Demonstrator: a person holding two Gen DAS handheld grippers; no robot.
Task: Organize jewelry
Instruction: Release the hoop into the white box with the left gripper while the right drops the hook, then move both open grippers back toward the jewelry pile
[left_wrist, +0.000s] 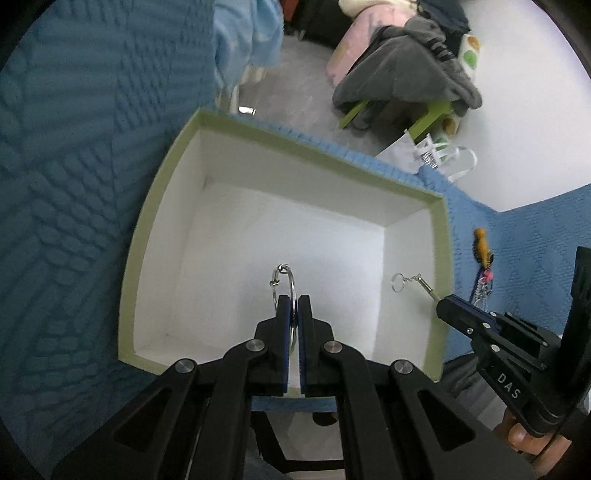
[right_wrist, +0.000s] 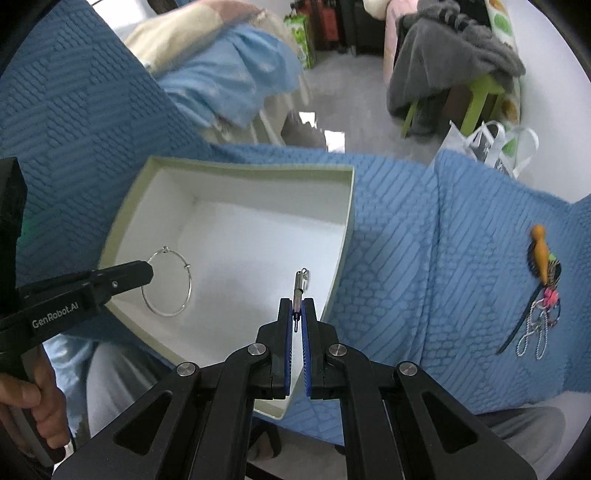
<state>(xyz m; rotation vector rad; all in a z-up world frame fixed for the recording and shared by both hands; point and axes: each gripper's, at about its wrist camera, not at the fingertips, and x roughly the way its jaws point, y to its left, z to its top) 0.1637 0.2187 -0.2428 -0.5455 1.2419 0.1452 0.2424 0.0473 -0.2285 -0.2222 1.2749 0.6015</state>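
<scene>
Above the open box (left_wrist: 147, 236), both of my tongs hang with a piece of jewelry each. The left tongs (left_wrist: 294, 306) are nearly closed on a thin silver hoop bangle (left_wrist: 284, 284), which stands on edge between the blue pads and points forward, over the middle of the white floor of the box. The right tongs (right_wrist: 297, 310) are narrow too, pinching a small metal pendant rod (right_wrist: 297, 286) by its lower end; its long axis runs straight ahead from the tongs, and a short chain with a little ring (left_wrist: 398, 282) hangs from the far end. This piece is just inside the right wall of the box. So both things are already over the inside, the bangle more central. I judge the next move is only to lower and release, left side first perhaps. The remaining jewelry pile (right_wrist: 543, 291), with an orange wooden bead and chains, lies on the blue quilted cover (right_wrist: 424, 240) well to the right, nearer my right hand.
</scene>
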